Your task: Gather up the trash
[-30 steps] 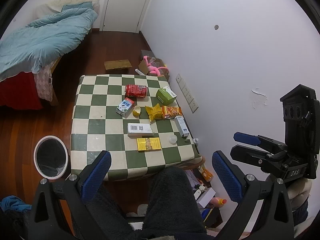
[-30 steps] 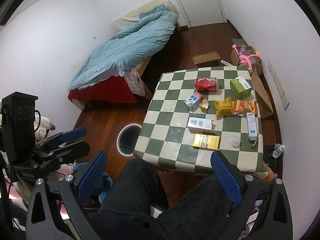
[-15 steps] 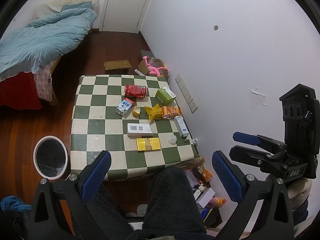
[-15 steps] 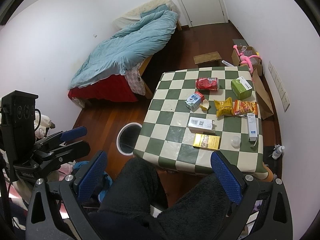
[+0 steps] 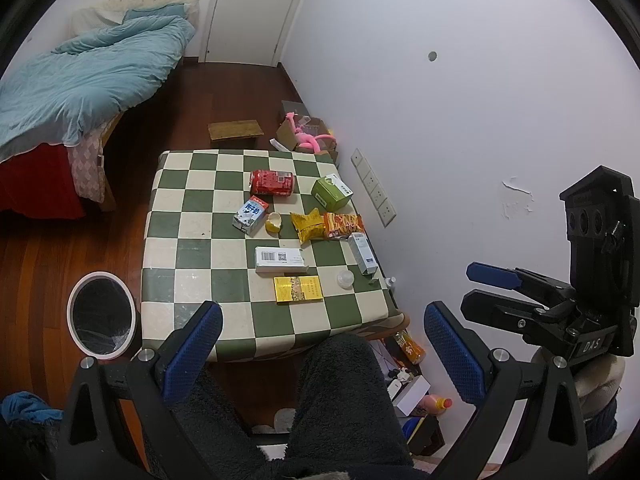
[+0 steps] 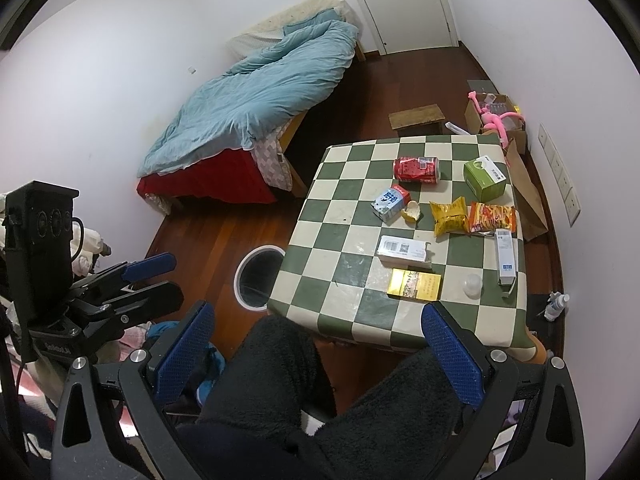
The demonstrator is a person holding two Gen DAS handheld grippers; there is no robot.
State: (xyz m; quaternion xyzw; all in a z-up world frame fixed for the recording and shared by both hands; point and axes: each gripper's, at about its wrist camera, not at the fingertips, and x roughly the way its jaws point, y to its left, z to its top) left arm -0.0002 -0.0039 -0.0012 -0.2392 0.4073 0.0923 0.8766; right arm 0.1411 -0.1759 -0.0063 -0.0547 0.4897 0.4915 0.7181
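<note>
Bedding first: a blue duvet covers the bed against the far wall, well apart from where you sit. Next in size is the green-and-cream checkered table right in front of your knees, and all the trash lies on it. On the floor just beside the table's left edge stands the white-rimmed trash bin, lined with a dark bag.

Your left gripper hangs above your dark fleece-covered legs, its blue-padded fingers spread wide with nothing between them. Your right gripper hangs the same way, fingers wide apart and empty. Each one shows in the other's camera, off to the side.

On the table, the green box sits toward the far right corner, with the red soda can lying on its side to its left. Nearer you, the white box with a barcode lies flat mid-table, and the yellow flat box lies just in front of it. The orange snack bag touches the yellow snack bag. The blue-and-white milk carton lies tipped over beside a small yellowish peel or shell. A narrow white-and-blue box lies along the right edge, with a small clear lid or cup near it.
</note>
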